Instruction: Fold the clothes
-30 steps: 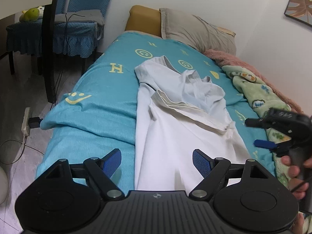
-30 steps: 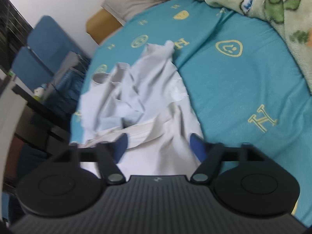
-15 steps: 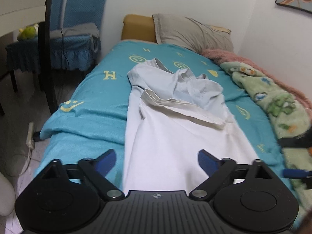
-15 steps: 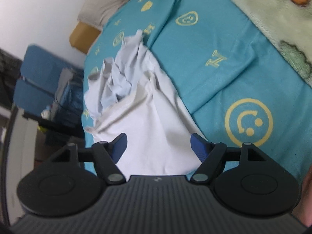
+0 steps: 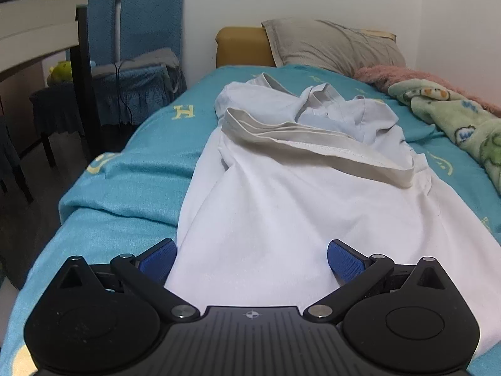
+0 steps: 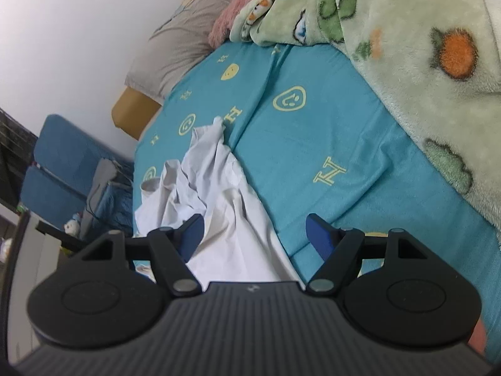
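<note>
Bedroom scene; working surface is a bed under a teal bedsheet printed with yellow smiley faces and H letters, white wall behind.

Nearest, left wrist view: left gripper, black body, blue-padded fingers, jaws spread wide, nothing held. It sits low over the near end of the white cotton garment; the cloth runs between the two pads, and contact with them cannot be told.

Right wrist view: right gripper, same build, jaws also wide apart, gripping nothing. Left pad overlaps the white garment in the picture; right pad lies over bare sheet.

Garment position: lengthwise along the middle of the bed. Near half lies fairly flat. Far half is bunched, with a grey-beige hem band folded back across it and pale blue-grey fabric crumpled beyond.

Further off, right side: green fleece blanket with cartoon prints heaped at the bed's edge, a pink fuzzy throw behind it.

Head of bed: grey-taupe pillow against a mustard-yellow cushion.

Left of the bed: blue fabric-covered chairs beside a table
</note>
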